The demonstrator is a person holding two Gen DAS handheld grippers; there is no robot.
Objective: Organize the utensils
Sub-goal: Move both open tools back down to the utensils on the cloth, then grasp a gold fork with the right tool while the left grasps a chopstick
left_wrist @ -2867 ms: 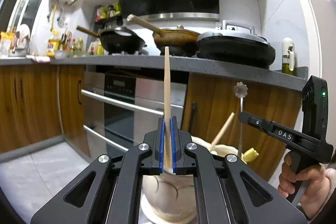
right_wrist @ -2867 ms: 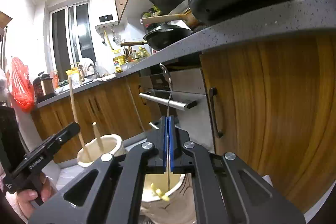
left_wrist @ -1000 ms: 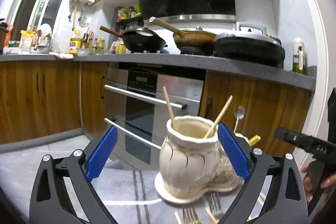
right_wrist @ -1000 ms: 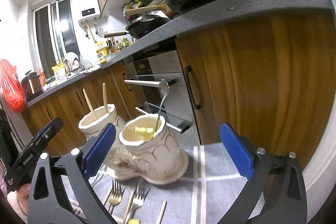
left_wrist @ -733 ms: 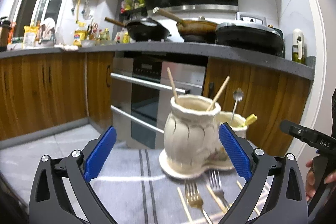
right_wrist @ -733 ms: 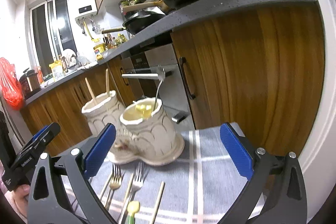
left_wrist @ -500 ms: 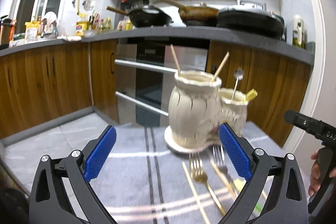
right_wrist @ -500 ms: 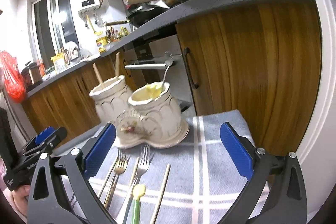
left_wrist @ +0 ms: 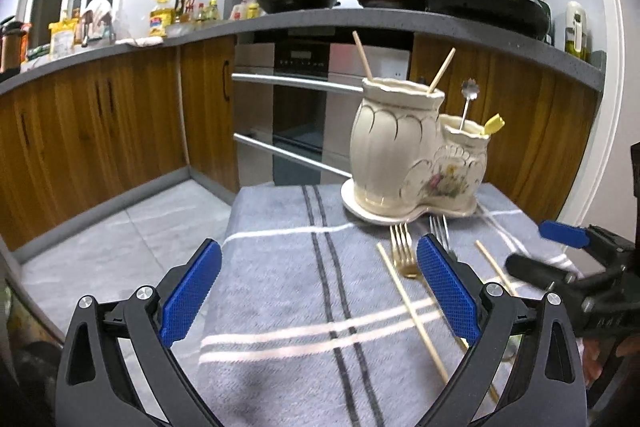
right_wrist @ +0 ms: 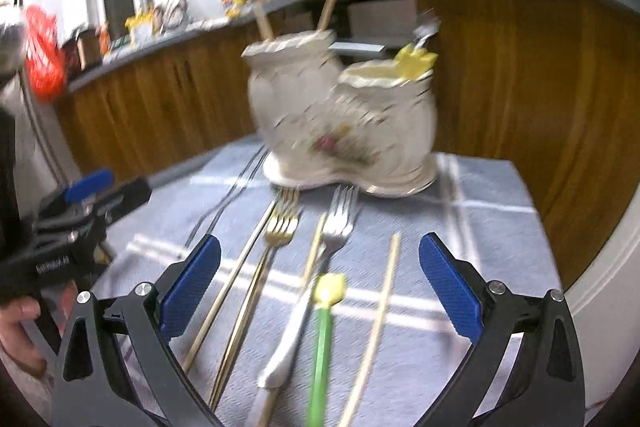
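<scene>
Looking along the left gripper (left_wrist: 318,291), its blue pads (left_wrist: 191,291) stand wide apart with nothing between them, hanging over a grey striped cloth (left_wrist: 280,275). Ahead, at the cloth's far side, a cream holder (left_wrist: 400,163) of two joined pots sits on its own saucer base. The taller pot has two chopsticks (left_wrist: 363,57) leaning out; the shorter one carries a thin spoon (left_wrist: 467,103) with a flower-shaped end and a yellow-tipped piece (left_wrist: 494,125). In front of the holder lie a gold fork (left_wrist: 402,247), a silver fork (left_wrist: 439,233) partly behind the right-hand pad, and loose chopsticks (left_wrist: 412,311) pointing toward the camera. The right gripper (left_wrist: 560,247) shows at the right edge, low over the cloth.

From the right wrist the picture is blurred. The right gripper (right_wrist: 320,279) is also spread wide and empty, above the utensils on the cloth (right_wrist: 472,195). Between its pads lie the gold fork (right_wrist: 280,223), the silver fork (right_wrist: 340,219) with a white handle, a green stick (right_wrist: 324,331) with a yellow tip, and chopsticks (right_wrist: 380,307) to either side. The holder (right_wrist: 340,123) stands just beyond the fork tines. The left gripper (right_wrist: 86,199) and the hand (right_wrist: 20,331) holding it sit at the left edge.
</scene>
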